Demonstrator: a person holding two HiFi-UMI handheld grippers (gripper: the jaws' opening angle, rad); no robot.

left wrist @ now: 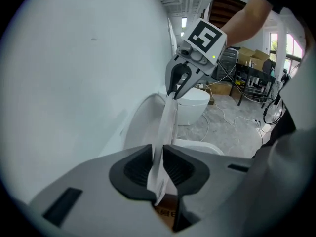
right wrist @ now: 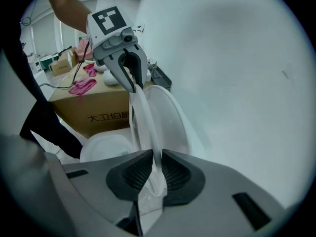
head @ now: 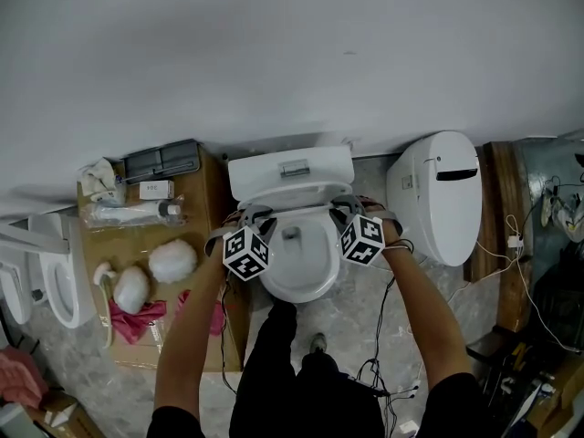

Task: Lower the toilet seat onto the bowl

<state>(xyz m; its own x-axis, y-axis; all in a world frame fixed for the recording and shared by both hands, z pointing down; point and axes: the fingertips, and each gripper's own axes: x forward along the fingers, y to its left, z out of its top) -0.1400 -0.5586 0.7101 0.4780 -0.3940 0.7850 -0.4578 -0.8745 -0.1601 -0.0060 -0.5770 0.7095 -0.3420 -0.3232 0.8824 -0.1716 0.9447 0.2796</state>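
Our left gripper (left wrist: 159, 166) is clamped on the raised toilet seat (left wrist: 166, 125) at its 9 o'clock edge, and our right gripper (right wrist: 157, 168) on its 3 o'clock edge. The seat stands tilted up by the tank (head: 290, 170), off the bowl (head: 297, 279). A cardboard box (head: 196, 228) sits at the toilet's 9 o'clock.

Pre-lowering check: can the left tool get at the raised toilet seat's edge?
Likely yes: the left tool is closed on the toilet seat edge-on, nothing in between; the right tool clamps the other side.
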